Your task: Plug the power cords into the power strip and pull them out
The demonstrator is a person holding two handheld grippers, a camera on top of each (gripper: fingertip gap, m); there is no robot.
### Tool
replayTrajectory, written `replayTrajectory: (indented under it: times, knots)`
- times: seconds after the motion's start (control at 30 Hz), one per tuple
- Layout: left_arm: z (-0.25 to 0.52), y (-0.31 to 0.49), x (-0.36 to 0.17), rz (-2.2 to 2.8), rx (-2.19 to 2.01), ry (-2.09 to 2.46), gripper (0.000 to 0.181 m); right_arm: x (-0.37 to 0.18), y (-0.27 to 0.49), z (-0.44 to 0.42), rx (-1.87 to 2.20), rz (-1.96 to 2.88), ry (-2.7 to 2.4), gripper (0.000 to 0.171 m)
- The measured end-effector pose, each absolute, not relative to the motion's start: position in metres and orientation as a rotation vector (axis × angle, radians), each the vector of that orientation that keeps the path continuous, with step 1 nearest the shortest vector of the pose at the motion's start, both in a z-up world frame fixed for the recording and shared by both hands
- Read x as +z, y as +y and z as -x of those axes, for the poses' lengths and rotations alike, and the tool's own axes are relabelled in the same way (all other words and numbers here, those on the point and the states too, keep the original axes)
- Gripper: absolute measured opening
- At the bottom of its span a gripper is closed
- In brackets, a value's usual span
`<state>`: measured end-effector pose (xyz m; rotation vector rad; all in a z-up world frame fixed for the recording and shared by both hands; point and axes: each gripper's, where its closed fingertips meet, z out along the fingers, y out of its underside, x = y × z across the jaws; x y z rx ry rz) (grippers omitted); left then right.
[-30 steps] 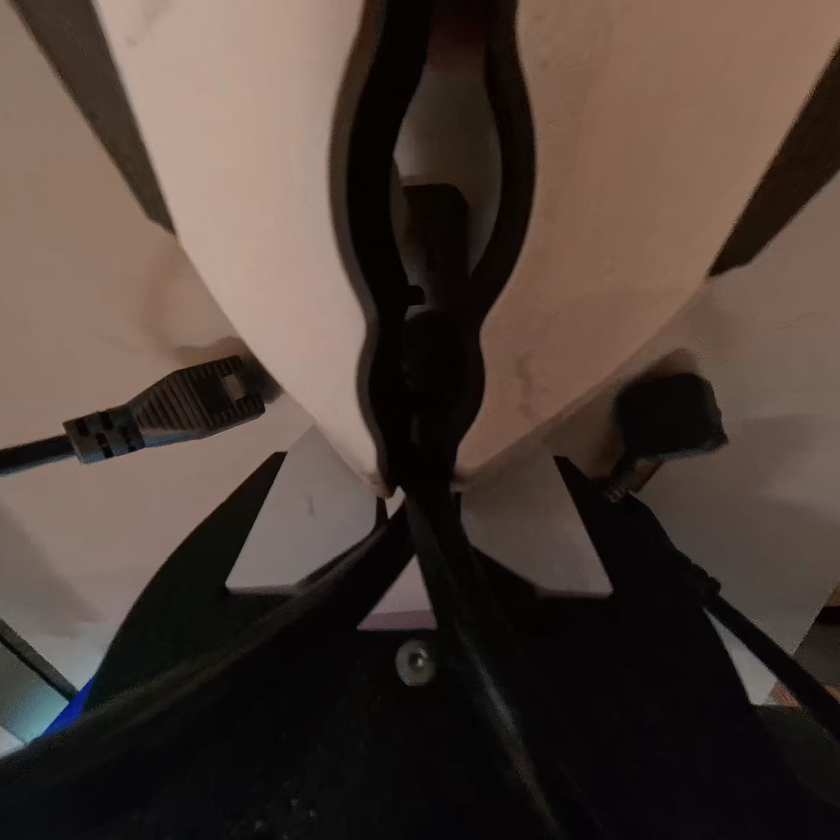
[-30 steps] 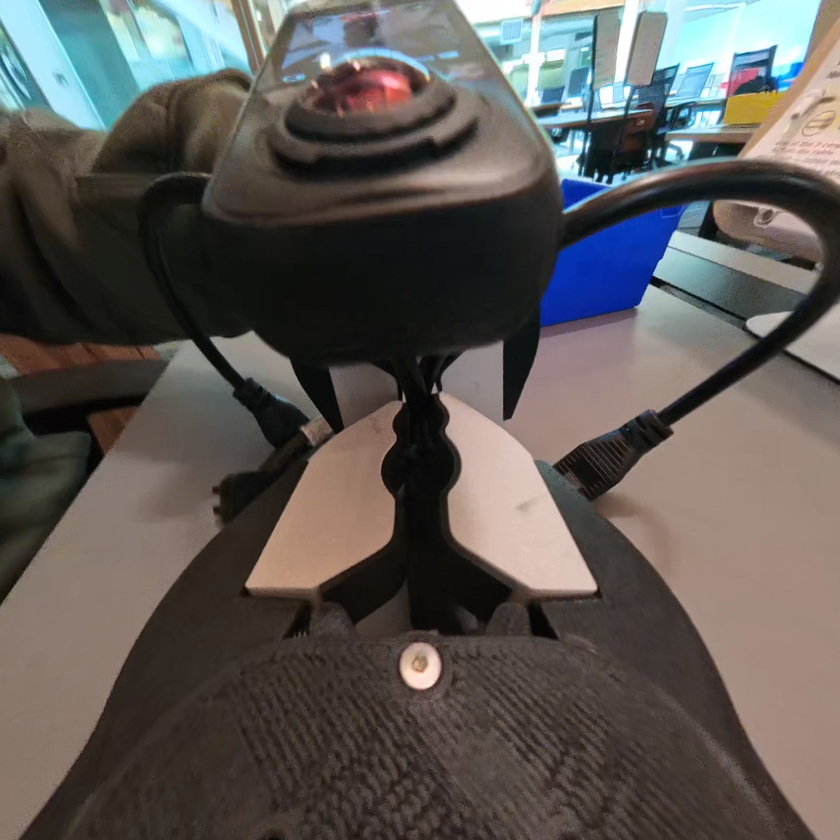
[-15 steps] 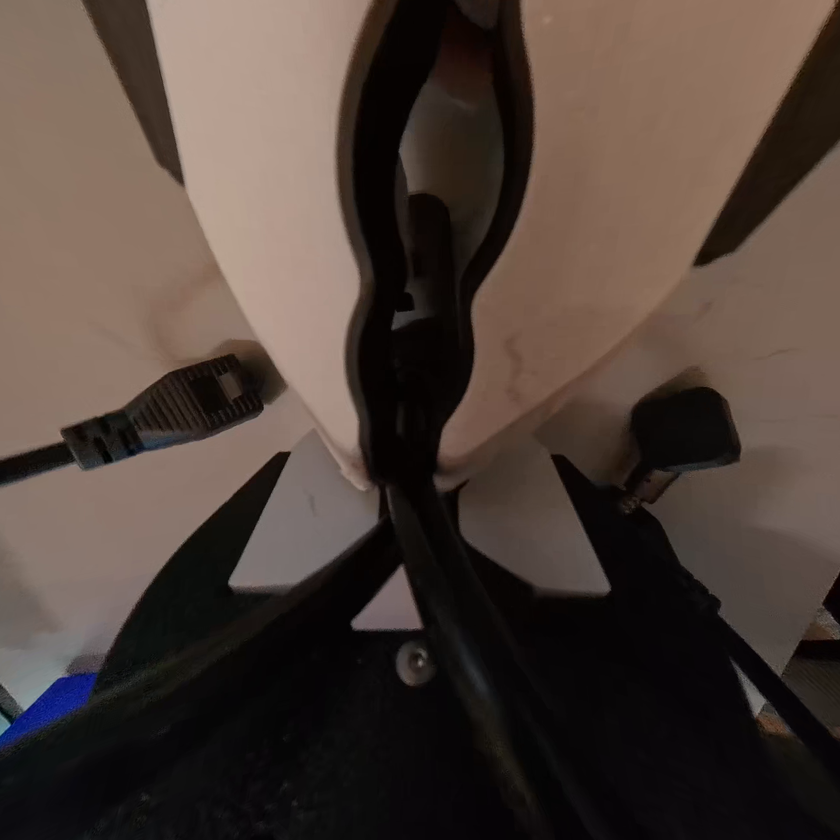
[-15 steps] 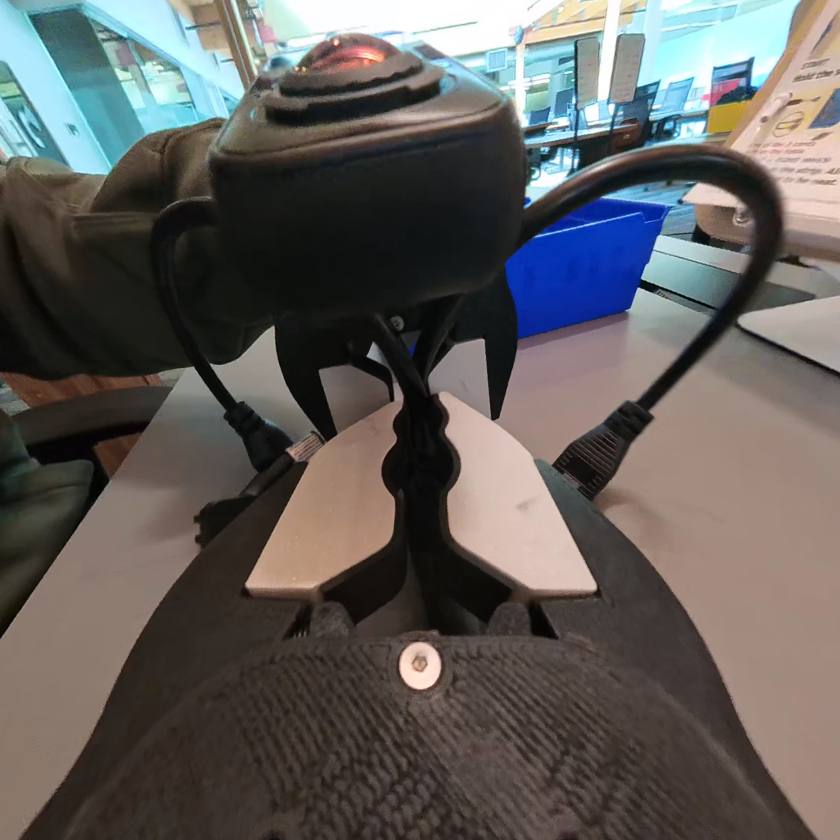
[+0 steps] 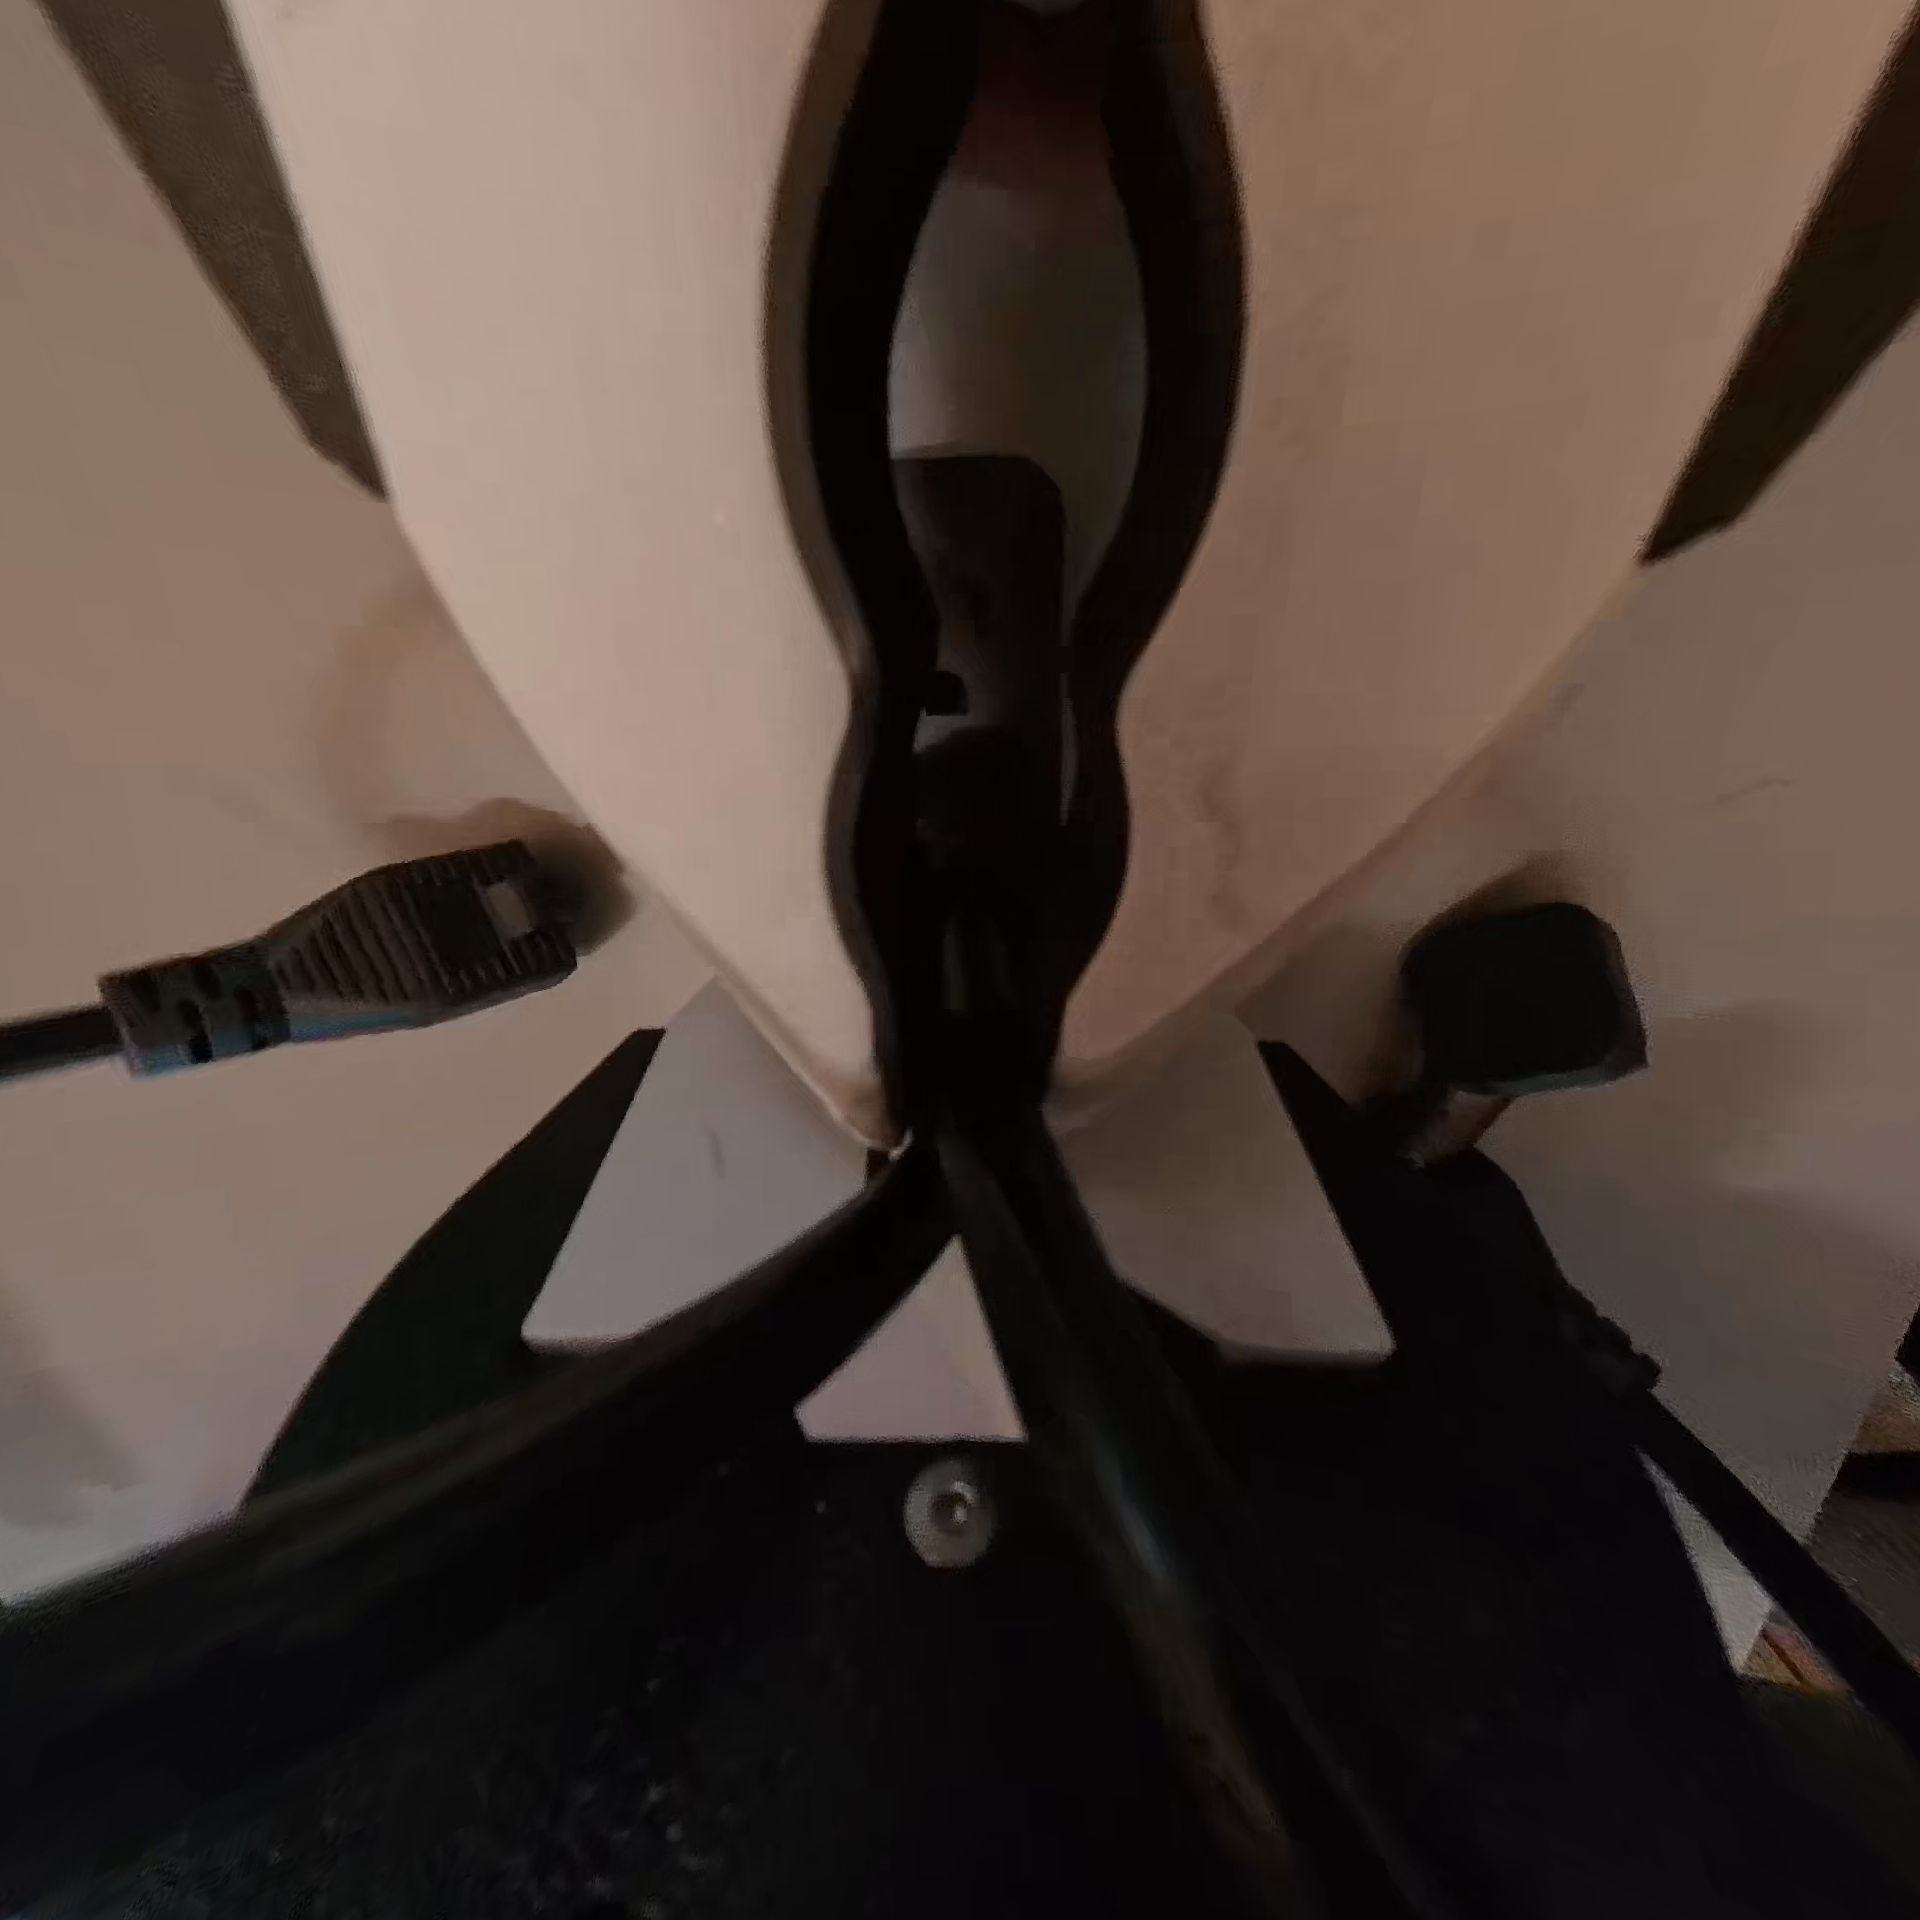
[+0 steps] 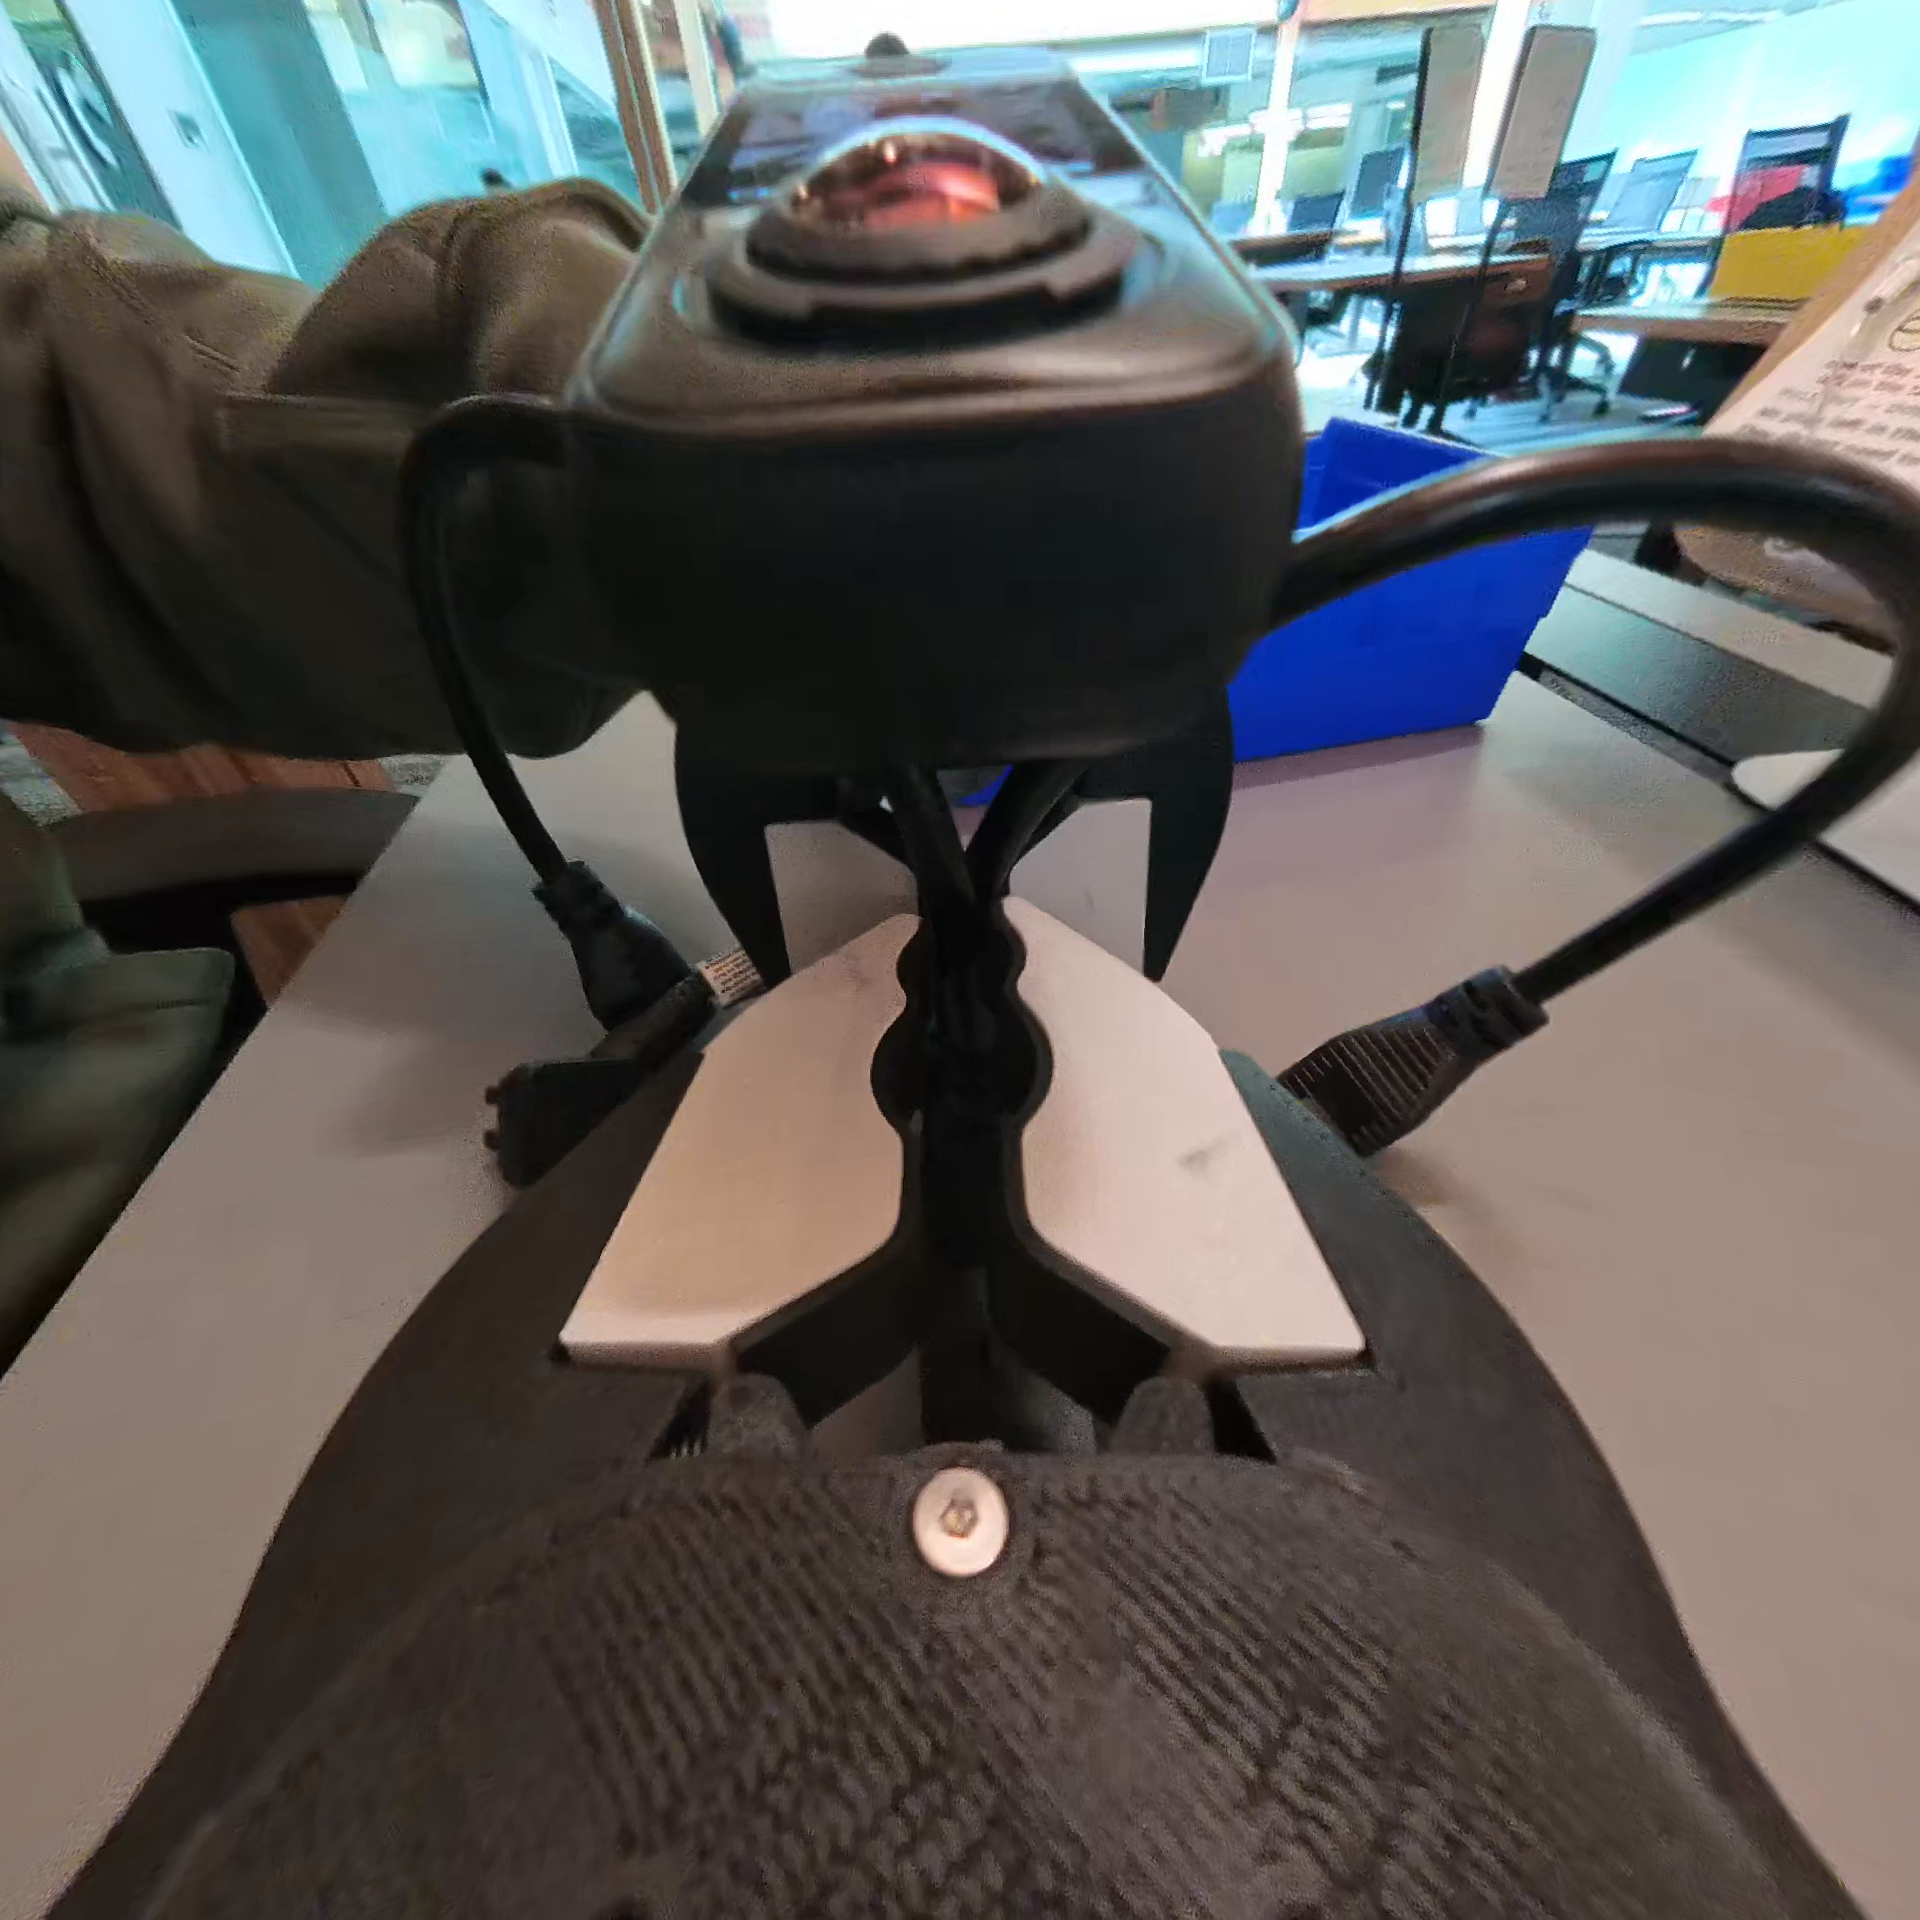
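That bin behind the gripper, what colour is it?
The bin is bright blue, seen best in the right wrist view.

Ahead of the right gripper [image 6: 961, 1023], the left gripper [image 6: 935, 499] blocks twelve o'clock. A ribbed plug [image 6: 1392, 1060] lies at two o'clock, another plug [image 6: 613, 956] at ten. Open table [image 6: 1662, 1195] lies toward three o'clock; a blue bin [image 6: 1392, 623] stands at one.
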<state>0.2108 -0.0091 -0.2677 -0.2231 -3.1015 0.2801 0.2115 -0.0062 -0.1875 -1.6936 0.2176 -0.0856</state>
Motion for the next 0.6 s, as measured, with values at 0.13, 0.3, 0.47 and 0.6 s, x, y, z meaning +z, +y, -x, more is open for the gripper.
replayTrajectory:
  times: [0.13, 0.3, 0.47, 0.6]
  knots:
    - [-0.214, -0.009, -0.268, 0.184, 0.242, -3.113, 0.022, -0.186, -0.007, -0.218, -0.109, 1.654, 0.272, 0.007]
    - [-0.215, -0.009, -0.268, 0.156, 0.251, -3.121, 0.022, -0.182, -0.007, -0.219, -0.06, 1.585, 0.311, 0.007]
    - [-0.209, -0.01, -0.267, 0.241, 0.268, -3.108, 0.023, -0.181, -0.007, -0.206, -0.078, 1.686, 0.173, 0.007]
    - [-0.205, -0.014, -0.267, 0.234, 0.32, -3.073, 0.019, -0.182, -0.008, -0.198, -0.078, 1.73, 0.087, 0.008]
